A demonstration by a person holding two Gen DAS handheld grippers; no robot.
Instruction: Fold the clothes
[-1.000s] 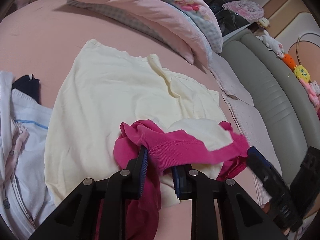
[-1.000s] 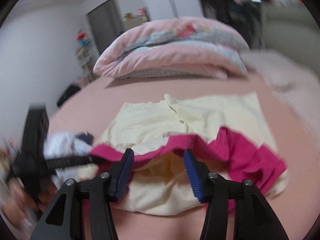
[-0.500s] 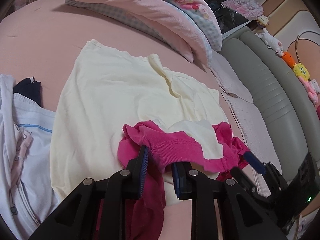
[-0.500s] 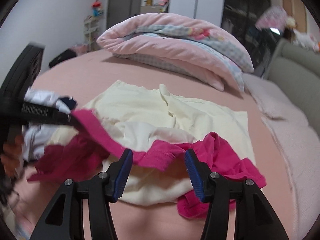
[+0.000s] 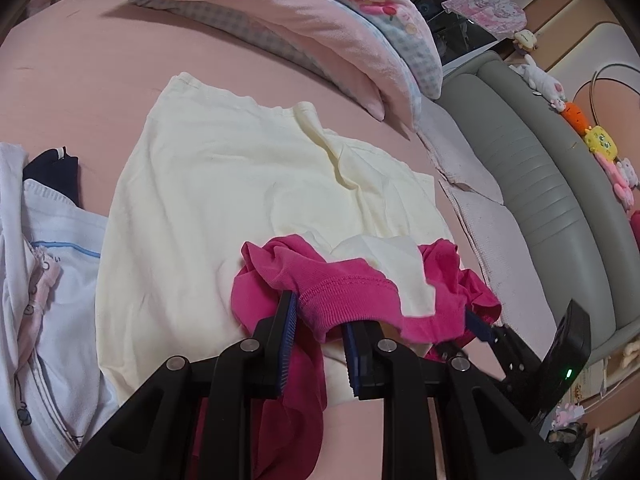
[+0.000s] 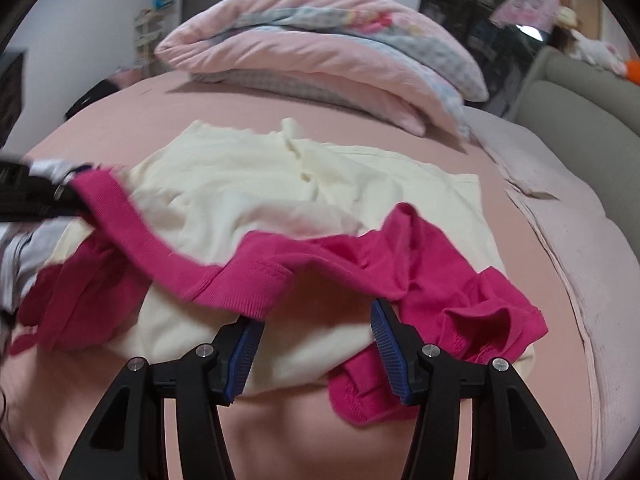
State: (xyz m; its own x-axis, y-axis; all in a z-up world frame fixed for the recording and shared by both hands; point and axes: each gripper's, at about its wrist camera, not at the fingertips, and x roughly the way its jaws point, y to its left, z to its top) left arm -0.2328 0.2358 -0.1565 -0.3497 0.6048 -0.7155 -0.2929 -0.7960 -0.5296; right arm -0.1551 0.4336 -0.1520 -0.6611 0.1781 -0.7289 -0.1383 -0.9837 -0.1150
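Right gripper (image 6: pixel 316 322) now lower, closer over the bed (image 6: pixel 256 436), rolled level from its earlier tilt. Pink waistband (image 6: pixel 248 276) now draped slack across both open jaws, formerly stretched taut ahead. Pink garment's (image 6: pixel 460 280) right side bunched beside right finger.

folded pink quilt (image 5: pixel 320 12) on the bed (image 5: pixel 80 60) (grey headboard (image 5: pixel 532 184), plush toys (image 5: pixel 596 140)).

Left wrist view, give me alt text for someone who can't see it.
The left gripper is shut on the ribbed hem of a magenta garment, which lies on a cream shirt spread flat on a pink bed. The right gripper reaches in at lower right; a folded quilt lies beyond.
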